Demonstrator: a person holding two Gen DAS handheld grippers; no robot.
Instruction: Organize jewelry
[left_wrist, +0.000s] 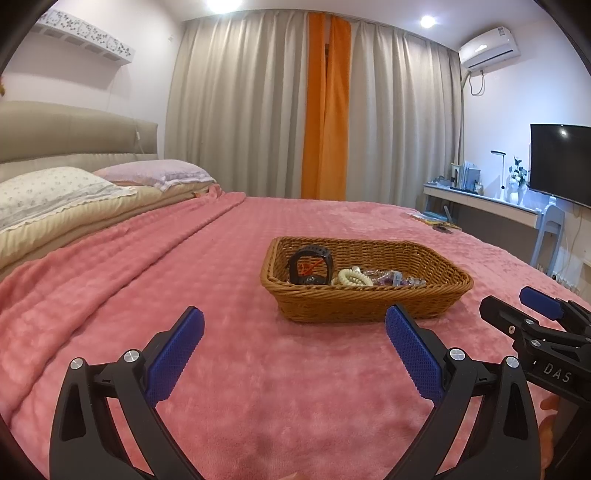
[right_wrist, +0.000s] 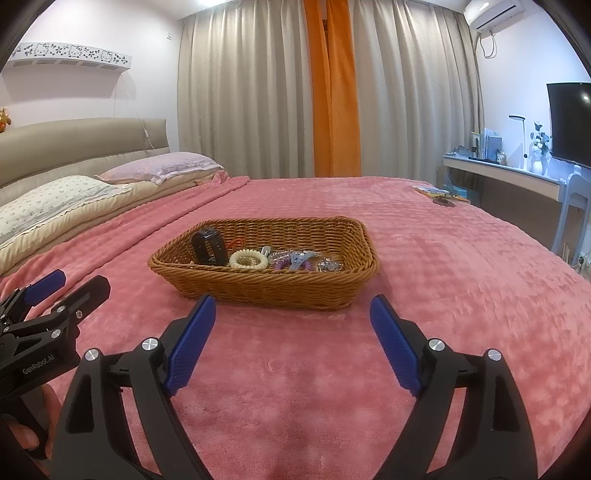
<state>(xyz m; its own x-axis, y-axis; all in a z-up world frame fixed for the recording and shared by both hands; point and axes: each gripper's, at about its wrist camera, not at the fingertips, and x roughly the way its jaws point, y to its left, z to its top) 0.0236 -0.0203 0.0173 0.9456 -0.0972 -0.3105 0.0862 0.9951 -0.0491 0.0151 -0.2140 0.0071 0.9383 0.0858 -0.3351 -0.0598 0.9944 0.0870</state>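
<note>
Showing the moment between picks: left tool (left_wrist: 294, 326) and right tool (right_wrist: 293, 317) both hover over the pink blanket (right_wrist: 424, 266), each spread wide and empty. The wicker basket (right_wrist: 266, 291) sits on the bed at twelve o'clock of the right tool, slightly toward one o'clock of the left. Inside lie a black watch (right_wrist: 205, 246) at nine o'clock, a cream coil band (right_wrist: 248, 260) centrally, and small purple, blue and silvery trinkets (right_wrist: 295, 260) toward three o'clock. No loose jewelry shows nearby, so sorting seems largely complete; any next move calls for locating a remaining piece.
</note>
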